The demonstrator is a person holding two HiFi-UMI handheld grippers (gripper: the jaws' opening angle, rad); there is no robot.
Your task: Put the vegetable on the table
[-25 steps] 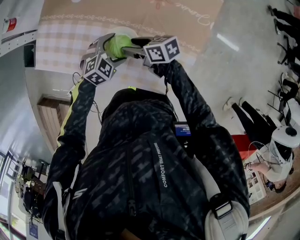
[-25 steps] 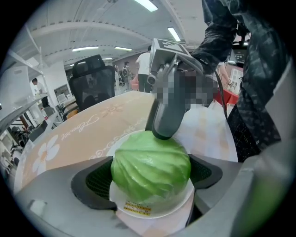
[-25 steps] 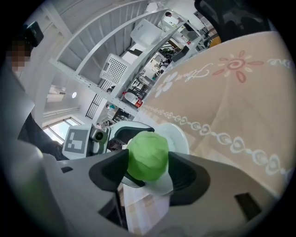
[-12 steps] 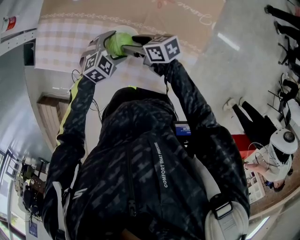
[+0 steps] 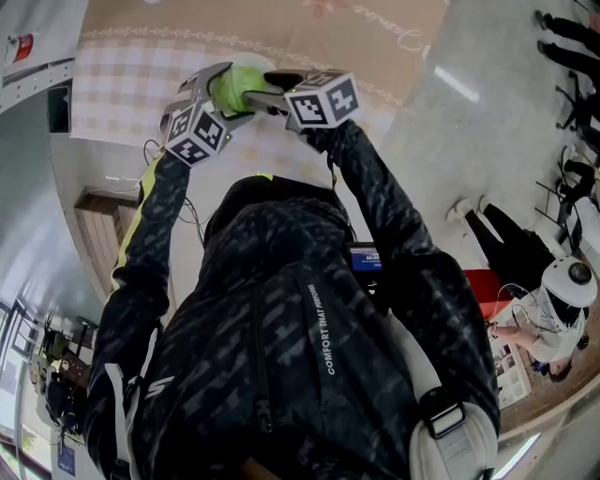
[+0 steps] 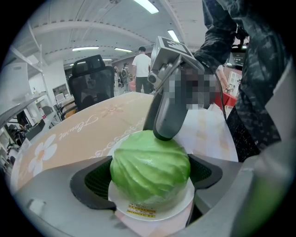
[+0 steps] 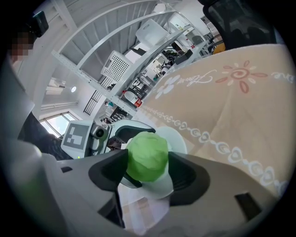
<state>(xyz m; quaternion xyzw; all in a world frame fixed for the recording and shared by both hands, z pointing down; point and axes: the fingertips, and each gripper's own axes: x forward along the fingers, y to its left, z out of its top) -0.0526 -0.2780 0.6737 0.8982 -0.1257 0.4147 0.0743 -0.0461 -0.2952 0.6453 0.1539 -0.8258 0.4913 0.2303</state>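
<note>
A round green cabbage (image 5: 239, 86) rests on a small white plate (image 6: 186, 202) over a table with a beige patterned cloth (image 5: 281, 28). My left gripper (image 5: 225, 82) comes in from the left, and in the left gripper view its dark pads (image 6: 95, 180) press both sides of the cabbage (image 6: 150, 169). My right gripper (image 5: 267, 89) reaches in from the right. In the right gripper view its pads (image 7: 187, 178) clasp the cabbage (image 7: 147, 155) from the other direction, above the plate (image 7: 178, 139). The right gripper's finger (image 6: 169, 106) touches the cabbage's top.
The cloth has a checked part (image 5: 122, 84) at the left and a flower print (image 7: 240, 74). A wooden bench (image 5: 98, 234) stands left of the table. A seated person in white (image 5: 561, 309) is at the far right. An office chair (image 6: 95, 83) and shelving (image 7: 138, 55) stand beyond the table.
Almost nothing differs: both grippers stay on the cabbage, shifted very slightly up and right in the head view.
</note>
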